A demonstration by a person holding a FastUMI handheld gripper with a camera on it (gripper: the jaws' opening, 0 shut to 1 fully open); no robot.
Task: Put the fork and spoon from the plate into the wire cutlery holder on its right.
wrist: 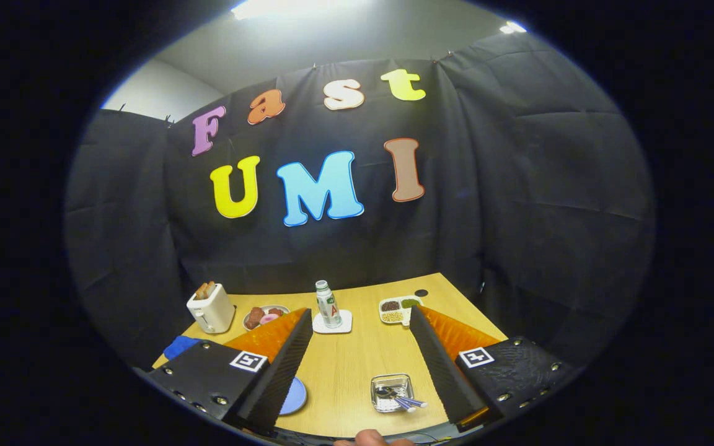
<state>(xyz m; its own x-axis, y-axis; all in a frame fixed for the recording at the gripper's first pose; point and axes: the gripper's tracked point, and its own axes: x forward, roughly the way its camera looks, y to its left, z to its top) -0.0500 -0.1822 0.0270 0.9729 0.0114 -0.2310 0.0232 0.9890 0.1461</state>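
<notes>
My gripper point(360, 314) is held open above the wooden table point(357, 365), with nothing between its fingers. A square wire cutlery holder point(392, 393) sits near the table's front edge, close beside the right finger. Cutlery with blue handles point(408, 404) lies in it, the handles poking out over its right rim; I cannot tell fork from spoon. To the holder's left lies a blue plate point(295, 396), largely hidden behind the left finger; what shows of it is bare.
Beyond the fingertips a small bottle point(328, 305) stands on a white coaster. A white toaster point(211, 308) and a plate of doughnuts point(263, 317) sit at the back left, a divided snack tray point(399, 310) at the back right. A blue cloth point(179, 346) lies left. A fingertip point(369, 438) shows at the front edge.
</notes>
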